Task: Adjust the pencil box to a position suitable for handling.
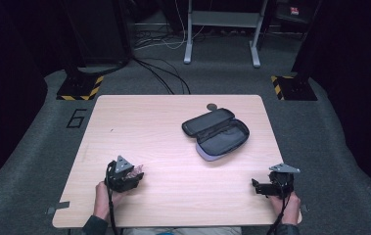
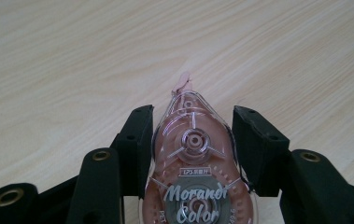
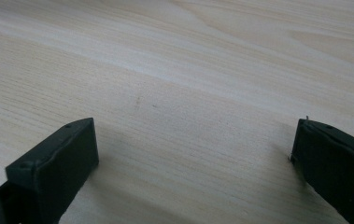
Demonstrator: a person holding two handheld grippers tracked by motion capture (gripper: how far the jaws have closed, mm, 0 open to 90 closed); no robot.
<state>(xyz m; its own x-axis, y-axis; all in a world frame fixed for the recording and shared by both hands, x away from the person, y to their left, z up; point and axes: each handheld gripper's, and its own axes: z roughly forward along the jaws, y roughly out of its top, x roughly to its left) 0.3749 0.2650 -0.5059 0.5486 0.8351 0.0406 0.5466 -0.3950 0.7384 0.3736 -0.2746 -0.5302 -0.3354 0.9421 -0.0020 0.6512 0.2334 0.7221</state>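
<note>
High view: my left gripper (image 1: 133,177) sits above the desk (image 1: 163,142) near its front left corner, and its jaws are clamped on a pink correction tape dispenser (image 1: 136,172). Left gripper view: the dispenser (image 2: 194,163) lies flat between my two black jaws, both pads pressing against its clear casing, with its narrow tip pointing away from me over bare wood and a small curl of pink tape showing at that tip. The casing carries the lettering "Morandi Color". My right gripper (image 1: 257,186) rests near the front right corner of the desk, well apart from the left one. Right gripper view: its jaws stand wide apart with nothing between them, bare wood grain visible in the gap. An open dark pencil case (image 1: 216,132) lies right of the desk's centre, toward the far edge, lid folded back, well apart from both grippers. A small dark round object (image 1: 212,105) lies just beyond the case, near the far edge.
</note>
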